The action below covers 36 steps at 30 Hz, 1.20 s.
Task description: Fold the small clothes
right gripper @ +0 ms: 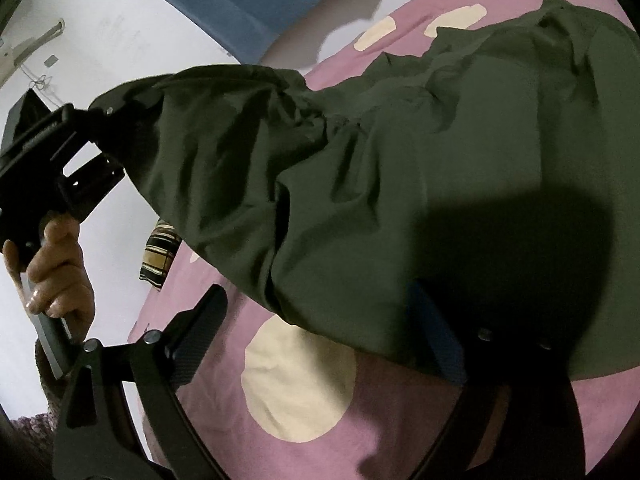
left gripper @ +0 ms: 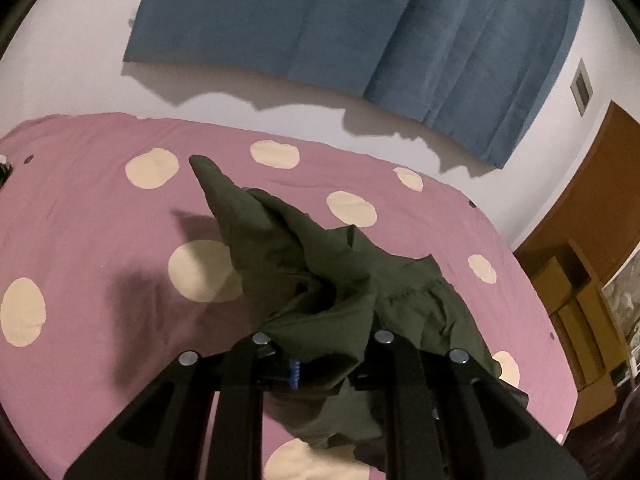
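A dark olive green garment (left gripper: 288,248) hangs bunched from my left gripper (left gripper: 320,348), which is shut on its cloth above the bed; folds cover the fingertips. In the right wrist view the same garment (right gripper: 400,160) stretches from the left gripper (right gripper: 108,112) at the upper left, held by a person's hand (right gripper: 60,276), down onto the bed at the right. My right gripper (right gripper: 320,308) stands wide open low over the bed. The garment's lower edge drapes over its right finger (right gripper: 436,332), and its left finger (right gripper: 200,320) is bare.
The bed has a pink cover with cream dots (left gripper: 100,220) (right gripper: 400,420). A blue cloth (left gripper: 360,20) hangs on the white wall behind it. Brown wooden furniture (left gripper: 580,280) stands past the bed's right edge. A striped cushion (right gripper: 160,256) lies at the bed's far side.
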Tool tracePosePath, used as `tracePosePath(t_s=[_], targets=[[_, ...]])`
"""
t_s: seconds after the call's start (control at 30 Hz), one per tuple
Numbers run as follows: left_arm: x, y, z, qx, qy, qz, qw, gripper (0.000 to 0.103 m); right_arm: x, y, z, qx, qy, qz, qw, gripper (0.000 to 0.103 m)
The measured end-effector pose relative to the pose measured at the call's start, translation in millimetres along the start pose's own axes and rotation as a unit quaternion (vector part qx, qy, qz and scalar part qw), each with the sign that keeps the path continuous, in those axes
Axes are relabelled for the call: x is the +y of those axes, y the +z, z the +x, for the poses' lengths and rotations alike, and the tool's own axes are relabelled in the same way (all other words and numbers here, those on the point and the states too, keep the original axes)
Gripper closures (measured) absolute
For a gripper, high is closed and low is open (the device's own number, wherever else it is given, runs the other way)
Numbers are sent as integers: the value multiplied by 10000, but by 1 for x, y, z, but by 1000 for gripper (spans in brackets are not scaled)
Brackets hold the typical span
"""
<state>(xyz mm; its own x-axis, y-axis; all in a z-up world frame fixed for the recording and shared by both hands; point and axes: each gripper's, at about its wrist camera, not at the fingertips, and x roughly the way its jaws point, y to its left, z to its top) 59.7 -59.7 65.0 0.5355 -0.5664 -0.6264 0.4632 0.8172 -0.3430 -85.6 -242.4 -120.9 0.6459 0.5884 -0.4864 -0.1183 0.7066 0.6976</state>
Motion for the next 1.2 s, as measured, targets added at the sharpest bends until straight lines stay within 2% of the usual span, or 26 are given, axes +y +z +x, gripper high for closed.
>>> tracePosePath(t_s=[0.13, 0.2, 0.33, 0.43, 0.57, 0.77, 0.9, 1.0, 1.1, 1.2], targets=[[-11, -1, 0, -13, 96, 184, 9998, 87, -9, 6, -16, -81, 324, 522, 9981, 10], [-13, -3, -1, 0, 96, 235, 9997, 87, -11, 16, -28, -257, 504, 737, 9957, 10], [-16, -4, -1, -9, 132, 291, 9995, 87, -21, 57, -45, -521, 1035, 1142, 9867, 10], [-17, -5, -1, -26, 116, 255, 9996, 87, -32, 84, -33, -499, 1311, 1473, 9791, 10], [-17, -8, -2, -55, 122, 266, 9996, 87, -47, 109, 1, -261, 1228, 1779, 9760, 10], [-22, -14, 1, -90, 205, 358, 9991, 87, -54, 119, 47, 218, 463, 1697, 9842, 10], [-25, -18, -1, -152, 237, 448, 9986, 87, -36, 136, 34, 169, 879, 1712, 9812, 10], [-27, -19, 0, -174, 245, 479, 9984, 87, -8, 156, 28, 216, 1159, 1455, 9823, 10], [-28, -22, 0, -188, 242, 502, 9983, 86, 22, 175, 36, 527, 1320, 1209, 9824, 10], [-29, -25, -1, -221, 265, 550, 9979, 86, 53, 193, 55, 986, 1204, 774, 9848, 10]])
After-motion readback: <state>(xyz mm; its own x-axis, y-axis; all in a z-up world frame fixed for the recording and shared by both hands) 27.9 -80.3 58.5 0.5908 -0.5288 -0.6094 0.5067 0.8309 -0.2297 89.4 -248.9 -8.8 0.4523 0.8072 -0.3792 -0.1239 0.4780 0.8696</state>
